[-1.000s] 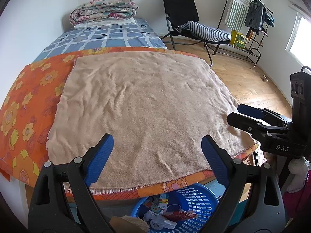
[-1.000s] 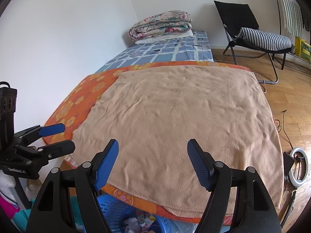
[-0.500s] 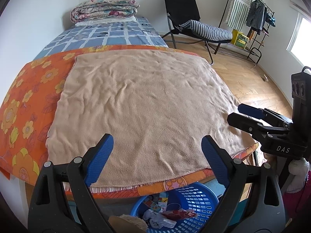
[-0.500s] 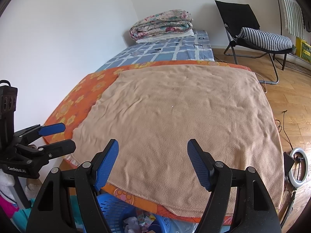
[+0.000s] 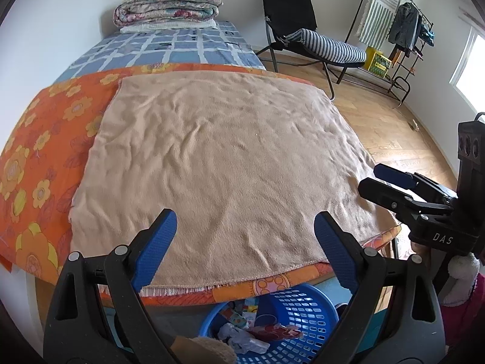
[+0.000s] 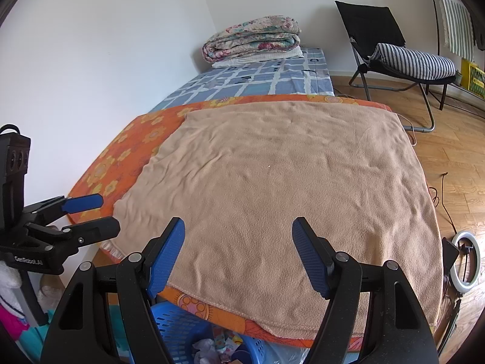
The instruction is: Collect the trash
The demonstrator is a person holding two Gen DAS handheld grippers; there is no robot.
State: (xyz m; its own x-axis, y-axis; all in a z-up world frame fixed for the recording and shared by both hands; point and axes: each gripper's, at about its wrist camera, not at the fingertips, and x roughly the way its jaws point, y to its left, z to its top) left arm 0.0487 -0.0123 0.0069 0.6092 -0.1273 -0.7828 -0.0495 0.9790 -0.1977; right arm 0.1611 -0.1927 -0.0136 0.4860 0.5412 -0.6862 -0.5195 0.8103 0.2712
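A blue plastic basket (image 5: 303, 306) sits on the floor under the bed's near edge, holding crumpled wrappers and paper trash (image 5: 257, 333). It also shows in the right wrist view (image 6: 178, 324). My left gripper (image 5: 245, 227) is open and empty, held above the basket at the bed's near edge. My right gripper (image 6: 239, 236) is open and empty, beside the left one; it shows from the side in the left wrist view (image 5: 379, 180). A tan blanket (image 5: 224, 163) lies flat on the bed with no trash on it.
An orange flowered cover (image 5: 36, 157) and a blue checked sheet (image 5: 169, 48) lie under the blanket. Folded quilts (image 5: 166, 6) sit at the bed's far end. A black folding chair (image 5: 297, 30), clothes rack (image 5: 403, 30) and ring light (image 6: 465, 262) stand on the wooden floor to the right.
Both grippers have stayed open and nearly still. The left wrist view has tilted down slightly.
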